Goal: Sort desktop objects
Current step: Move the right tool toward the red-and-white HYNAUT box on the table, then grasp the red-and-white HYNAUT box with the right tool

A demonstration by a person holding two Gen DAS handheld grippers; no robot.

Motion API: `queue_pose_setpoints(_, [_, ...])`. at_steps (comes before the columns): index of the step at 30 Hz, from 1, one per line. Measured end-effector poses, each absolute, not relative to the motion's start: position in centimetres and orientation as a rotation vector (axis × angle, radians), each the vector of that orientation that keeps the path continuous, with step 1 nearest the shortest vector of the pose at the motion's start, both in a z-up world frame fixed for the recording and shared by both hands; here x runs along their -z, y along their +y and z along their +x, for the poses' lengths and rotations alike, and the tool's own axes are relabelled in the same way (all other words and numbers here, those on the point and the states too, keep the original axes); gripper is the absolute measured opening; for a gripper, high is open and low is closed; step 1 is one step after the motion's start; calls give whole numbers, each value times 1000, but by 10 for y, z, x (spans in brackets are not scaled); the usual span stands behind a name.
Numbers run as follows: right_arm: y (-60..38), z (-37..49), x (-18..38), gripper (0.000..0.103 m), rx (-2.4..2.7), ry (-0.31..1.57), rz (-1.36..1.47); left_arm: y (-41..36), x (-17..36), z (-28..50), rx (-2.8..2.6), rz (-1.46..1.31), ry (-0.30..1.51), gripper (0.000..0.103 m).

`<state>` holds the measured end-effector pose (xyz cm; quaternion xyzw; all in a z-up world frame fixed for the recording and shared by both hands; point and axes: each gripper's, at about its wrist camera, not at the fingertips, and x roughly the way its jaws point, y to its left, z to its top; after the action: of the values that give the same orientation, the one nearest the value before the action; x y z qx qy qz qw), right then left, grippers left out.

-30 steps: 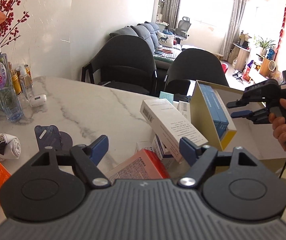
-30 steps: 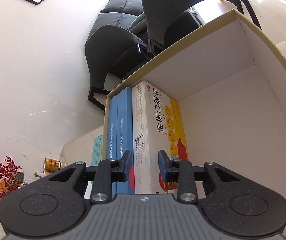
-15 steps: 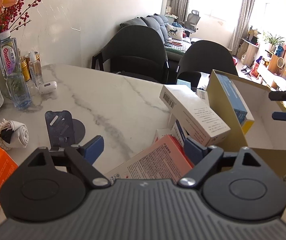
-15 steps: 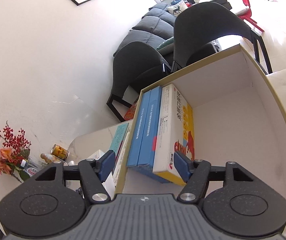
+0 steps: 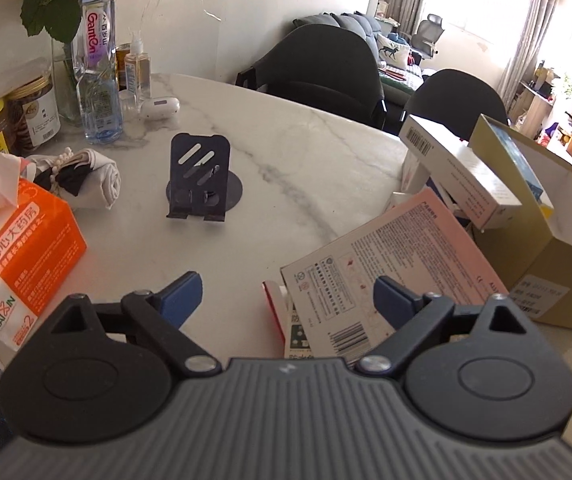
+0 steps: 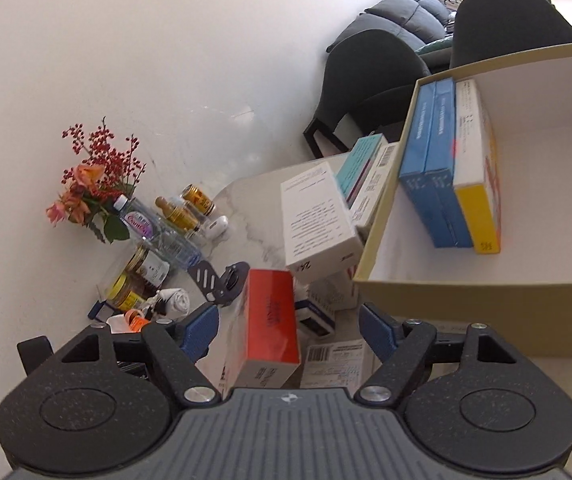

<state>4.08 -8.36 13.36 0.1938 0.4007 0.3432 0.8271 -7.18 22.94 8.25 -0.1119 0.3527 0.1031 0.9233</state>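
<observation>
At the lower centre of the right wrist view, the right gripper (image 6: pixel 288 326) stands apart and empty over a red box (image 6: pixel 271 322) in the loose pile. Right of it, the carton (image 6: pixel 482 292) holds two blue boxes (image 6: pixel 432 168) and a yellow one (image 6: pixel 482 176). The left gripper (image 5: pixel 286 298) is likewise apart, near a pink box (image 5: pixel 390 264). A good pick probably squares the fingers across the red box's narrow faces, clear of the white box (image 6: pixel 318 220) leaning above.

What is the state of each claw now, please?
Left claw: open, holding nothing.
Right claw: open, holding nothing.
</observation>
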Motion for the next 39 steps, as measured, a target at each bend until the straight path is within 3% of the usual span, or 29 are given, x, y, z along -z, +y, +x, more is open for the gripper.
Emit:
queue_pose_setpoints(16, [-27, 21, -84, 80, -718, 903, 449, 259, -56, -100, -241, -283, 754, 94])
queue_pose_setpoints(35, [-5, 38, -57, 80, -692, 923, 457, 256, -32, -73, -211, -196, 850, 94])
queue_pose_setpoints(37, [-2, 39, -55, 79, -700, 917, 462, 254, -34, -73, -199, -191, 844, 96])
queue_pose_setpoints(39, [2, 40, -54, 71, -708, 910, 460, 251, -36, -72, -187, -187, 838, 97])
